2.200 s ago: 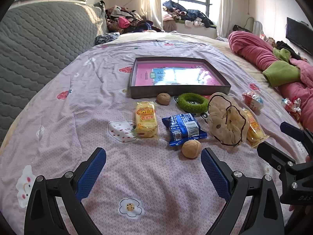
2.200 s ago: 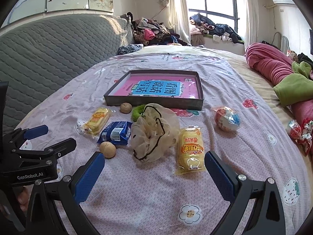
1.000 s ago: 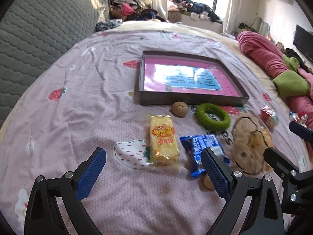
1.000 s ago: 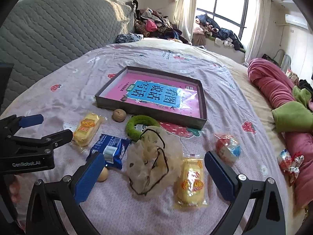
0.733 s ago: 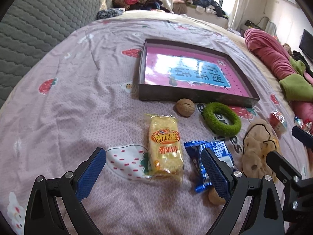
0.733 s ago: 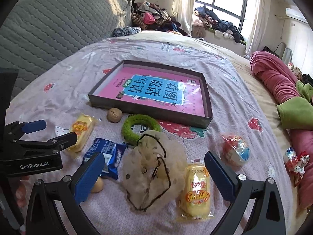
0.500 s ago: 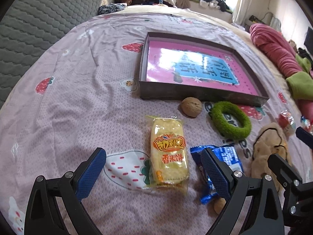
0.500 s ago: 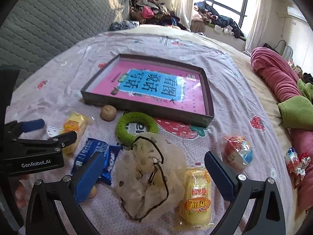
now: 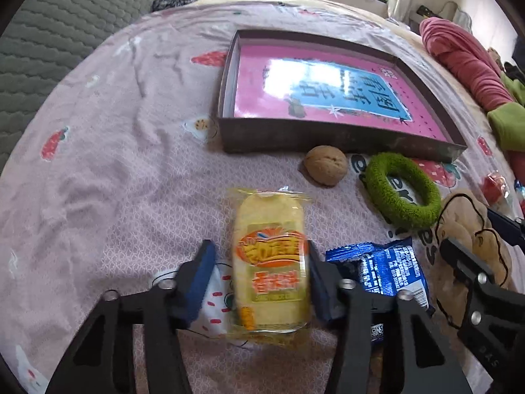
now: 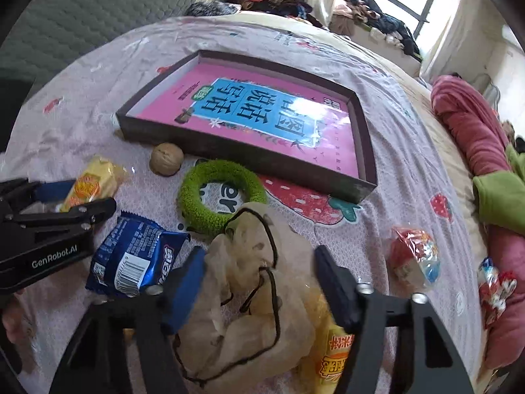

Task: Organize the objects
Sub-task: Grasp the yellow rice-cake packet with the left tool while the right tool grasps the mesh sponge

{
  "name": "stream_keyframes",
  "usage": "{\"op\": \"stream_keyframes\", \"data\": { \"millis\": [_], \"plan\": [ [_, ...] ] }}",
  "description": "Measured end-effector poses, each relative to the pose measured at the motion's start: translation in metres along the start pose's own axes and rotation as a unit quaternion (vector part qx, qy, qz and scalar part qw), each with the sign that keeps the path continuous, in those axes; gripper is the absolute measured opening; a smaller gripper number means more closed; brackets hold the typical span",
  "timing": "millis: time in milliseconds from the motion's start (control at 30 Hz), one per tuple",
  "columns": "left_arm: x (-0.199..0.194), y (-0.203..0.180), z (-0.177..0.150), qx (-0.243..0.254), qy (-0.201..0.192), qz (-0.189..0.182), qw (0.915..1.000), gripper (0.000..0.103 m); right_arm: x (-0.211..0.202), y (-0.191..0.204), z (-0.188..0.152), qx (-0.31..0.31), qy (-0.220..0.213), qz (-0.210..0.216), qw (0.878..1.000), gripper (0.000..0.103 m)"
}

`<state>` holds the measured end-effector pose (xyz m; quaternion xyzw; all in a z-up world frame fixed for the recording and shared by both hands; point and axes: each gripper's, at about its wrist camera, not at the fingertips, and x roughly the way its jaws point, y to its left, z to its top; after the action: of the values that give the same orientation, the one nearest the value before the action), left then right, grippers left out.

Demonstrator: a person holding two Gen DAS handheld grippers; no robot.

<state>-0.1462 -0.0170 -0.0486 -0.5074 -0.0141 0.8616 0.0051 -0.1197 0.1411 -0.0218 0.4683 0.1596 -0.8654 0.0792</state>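
My left gripper (image 9: 262, 256) points down at a yellow snack packet (image 9: 270, 262) on the pink bedsheet. Its jaws are closing with the packet between them: the right pad touches the wrapper and a narrow gap shows at the left pad. My right gripper (image 10: 259, 262) is closing around a cream mesh scrunchie (image 10: 262, 295); one pad brushes the fabric. A second yellow packet (image 10: 334, 358) lies partly under the scrunchie. Between the grippers lies a blue packet (image 9: 384, 272). A walnut (image 9: 325, 169) and a green ring (image 9: 402, 190) lie before a dark tray (image 9: 328, 138) holding a pink book.
A red and blue wrapped sweet (image 10: 415, 259) lies right of the scrunchie, with another wrapped candy (image 10: 495, 289) further right. Rolled pink and green bedding (image 10: 469, 131) runs along the right side. A grey quilted headboard (image 9: 49, 32) rises at the left.
Both grippers came down and forward over the objects. Their wide-open jaws narrowed, the left around the yellow packet and the right around the cream scrunchie.
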Motion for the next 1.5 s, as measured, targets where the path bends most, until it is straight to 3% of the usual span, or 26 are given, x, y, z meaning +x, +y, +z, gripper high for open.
{"op": "stream_keyframes", "data": {
  "millis": [67,233,633,933,1033,1100,1167,1200,1233,1333,1500],
  "plan": [
    [-0.001,-0.002,0.0,0.005,0.0,0.001,1.0,0.04,-0.002,0.001,0.0,-0.005,-0.006,0.013,1.0,0.038],
    [-0.008,0.0,0.0,0.0,-0.009,-0.003,1.0,0.04,-0.01,-0.004,-0.001,0.0,-0.018,0.043,0.999,0.021],
    [-0.035,-0.007,0.001,0.007,-0.036,-0.023,0.999,0.04,-0.037,-0.021,0.003,0.026,-0.05,0.071,0.996,0.011],
    [-0.038,-0.007,-0.001,0.007,-0.034,-0.033,0.9988,0.04,-0.024,-0.015,-0.002,0.025,-0.022,0.093,0.995,0.008],
    [-0.039,-0.007,-0.001,0.007,-0.035,-0.036,0.9987,0.04,-0.019,-0.013,-0.002,0.036,-0.02,0.091,0.995,0.008],
    [-0.039,-0.007,-0.001,0.008,-0.035,-0.039,0.9986,0.04,-0.015,-0.012,-0.001,0.03,-0.011,0.064,0.997,0.023],
    [-0.039,-0.009,-0.002,0.008,-0.033,-0.042,0.9985,0.04,-0.009,-0.01,-0.001,0.025,-0.002,0.029,0.999,0.056],
    [-0.04,-0.009,-0.002,0.008,-0.034,-0.043,0.9985,0.04,-0.008,-0.011,-0.002,0.024,-0.005,0.03,0.999,0.056],
    [-0.04,-0.009,-0.002,0.01,-0.034,-0.043,0.9984,0.04,-0.006,-0.013,-0.003,0.028,-0.005,0.041,0.999,0.054],
    [-0.04,-0.01,-0.001,0.009,-0.035,-0.046,0.9983,0.04,-0.001,-0.02,-0.005,0.051,0.0,0.081,0.995,0.01],
    [-0.042,-0.01,-0.001,0.009,-0.037,-0.047,0.9982,0.04,-0.013,-0.019,-0.006,0.043,-0.019,0.086,0.995,0.009]
  ]
}}
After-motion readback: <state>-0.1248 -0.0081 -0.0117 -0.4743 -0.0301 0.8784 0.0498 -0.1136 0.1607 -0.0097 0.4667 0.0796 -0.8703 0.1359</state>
